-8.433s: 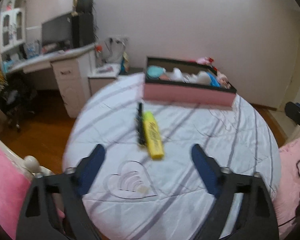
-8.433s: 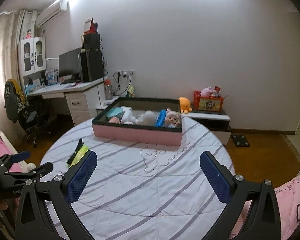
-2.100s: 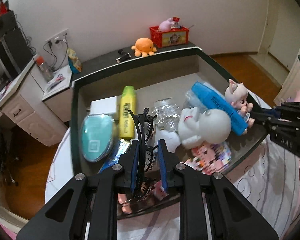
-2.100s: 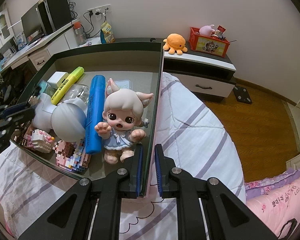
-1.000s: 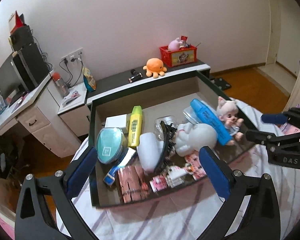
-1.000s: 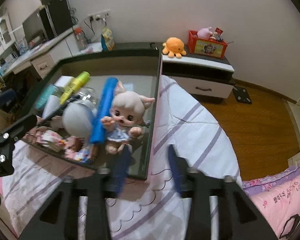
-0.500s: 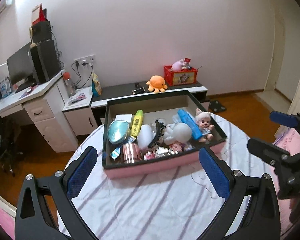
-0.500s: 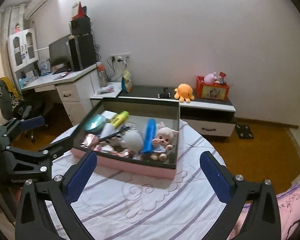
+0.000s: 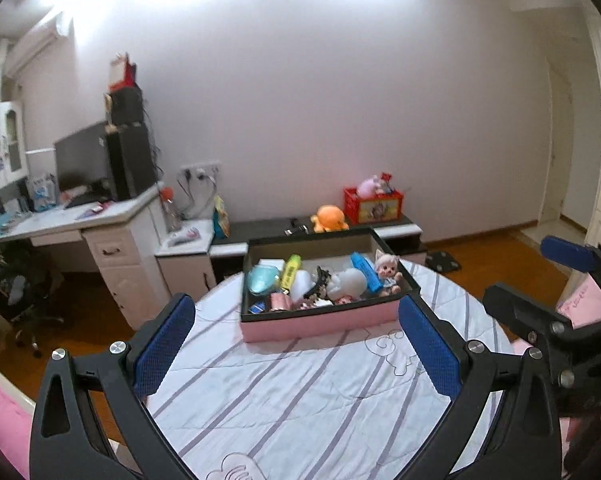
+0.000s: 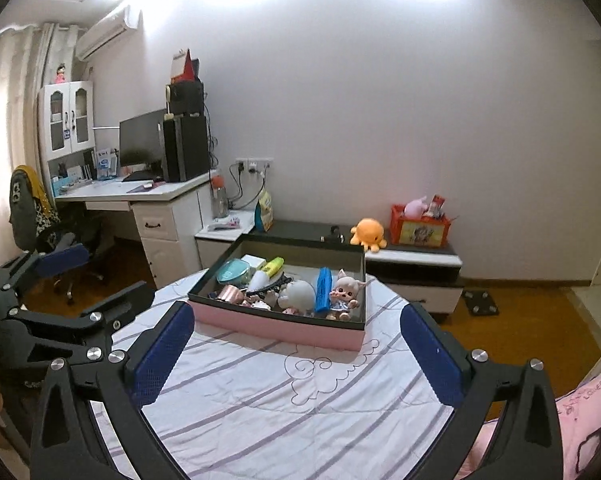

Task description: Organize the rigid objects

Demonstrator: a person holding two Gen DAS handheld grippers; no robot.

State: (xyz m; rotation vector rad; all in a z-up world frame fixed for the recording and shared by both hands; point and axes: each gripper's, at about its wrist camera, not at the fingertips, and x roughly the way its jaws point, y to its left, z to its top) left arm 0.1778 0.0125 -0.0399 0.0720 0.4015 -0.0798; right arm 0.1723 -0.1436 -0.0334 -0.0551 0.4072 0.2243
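Pink box (image 10: 284,328) — ahead of both open tools | right tool (image 10: 296,354) — empty

Bed (image 9: 300,392) covered with a white quilt striped in grey-purple and stitched with outline motifs. One pink-sided, dark-rimmed box (image 9: 320,324) rests directly on it near the far edge, holding assorted small items. A pink pillow (image 10: 580,412) lies at the bed's right edge.
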